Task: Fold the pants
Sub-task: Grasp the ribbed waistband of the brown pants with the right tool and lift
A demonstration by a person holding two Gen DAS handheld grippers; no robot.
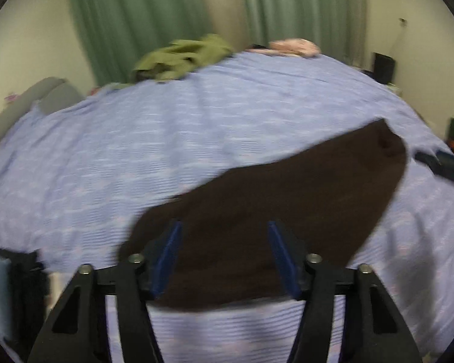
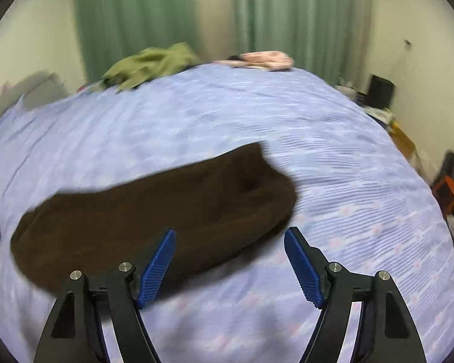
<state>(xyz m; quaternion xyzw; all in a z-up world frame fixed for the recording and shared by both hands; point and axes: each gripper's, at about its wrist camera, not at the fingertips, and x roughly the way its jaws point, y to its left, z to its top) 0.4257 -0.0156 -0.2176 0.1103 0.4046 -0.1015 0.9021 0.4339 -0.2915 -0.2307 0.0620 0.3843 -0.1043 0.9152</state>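
Dark brown pants [image 1: 287, 199] lie folded in a long flat shape on the lilac bedspread [image 1: 166, 139]. My left gripper [image 1: 224, 227] is open and empty, held just above the near end of the pants. In the right wrist view the pants [image 2: 154, 211] lie left of centre on the bedspread [image 2: 333, 181]. My right gripper [image 2: 230, 234] is open and empty, above the pants' near right edge. Its left pad [image 2: 157, 266] is over the cloth, its right pad [image 2: 302, 269] over bare bedspread. Both views are motion-blurred.
A crumpled olive-green garment [image 1: 181, 57] and a pink garment [image 1: 296, 47] lie at the bed's far edge, before green curtains [image 1: 154, 15]. Dark clothes [image 1: 24, 275] sit at the near left. Clutter and a black box [image 2: 379, 90] stand on the floor at right.
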